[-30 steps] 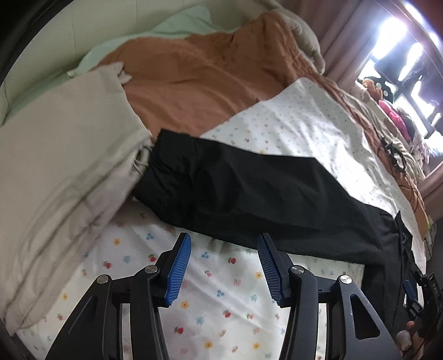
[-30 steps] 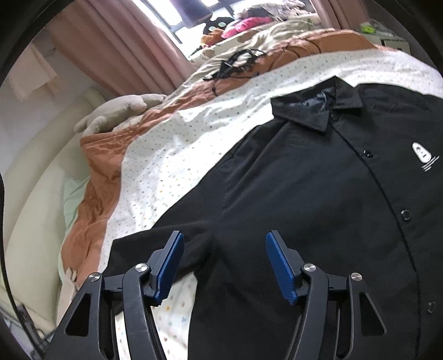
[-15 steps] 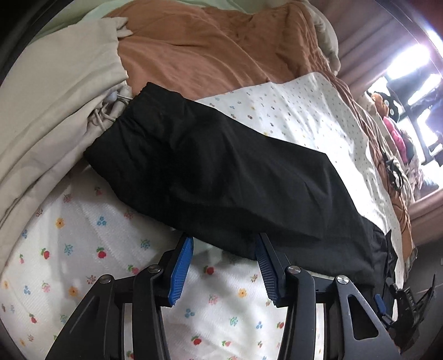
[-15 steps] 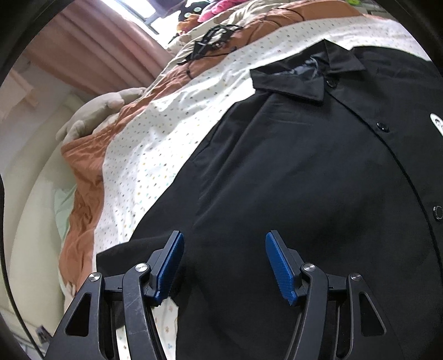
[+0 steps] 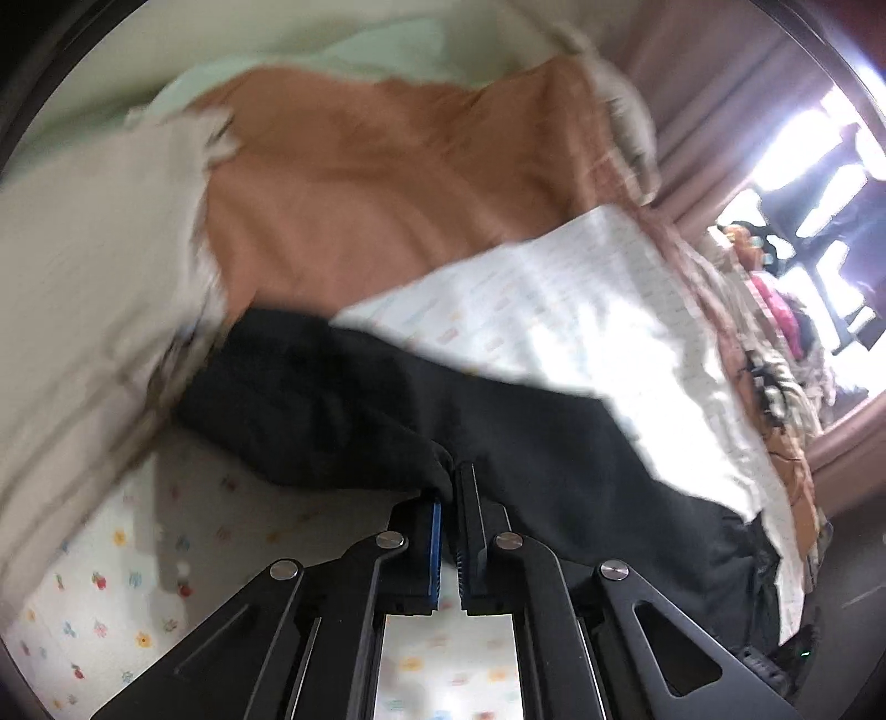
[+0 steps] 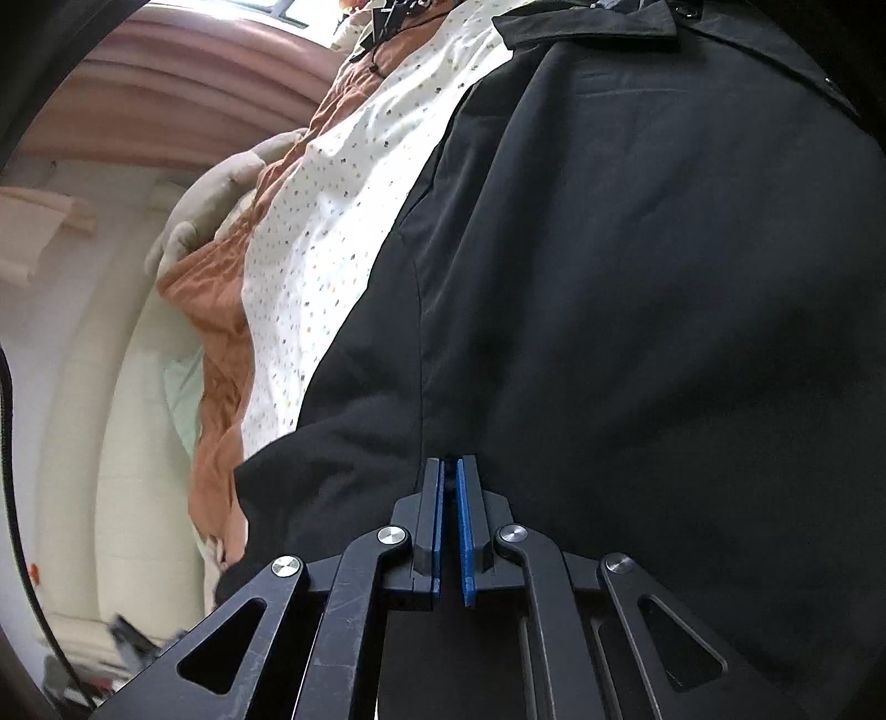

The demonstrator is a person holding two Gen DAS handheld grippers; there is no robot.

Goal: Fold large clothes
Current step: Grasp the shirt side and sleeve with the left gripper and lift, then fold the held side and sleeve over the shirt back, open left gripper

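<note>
A black button-up shirt lies on a bed. In the left wrist view its long sleeve (image 5: 387, 399) stretches across the flowered sheet (image 5: 138, 581), and my left gripper (image 5: 447, 482) is shut on the sleeve's near edge, lifting a fold. The view is blurred. In the right wrist view the shirt body (image 6: 637, 277) fills the frame, collar (image 6: 581, 22) at the top. My right gripper (image 6: 449, 471) is shut on the shirt fabric near the underarm seam.
A beige garment (image 5: 83, 288) lies left of the sleeve. An orange-brown blanket (image 5: 387, 183) covers the bed beyond. A grey plush toy (image 6: 210, 210) lies by the pink curtain (image 6: 166, 83). A bright window (image 5: 819, 155) with clutter stands far right.
Both grippers went from open to shut. The left closed on the sleeve edge and raised it; the right moved in closer and closed on the shirt fabric.
</note>
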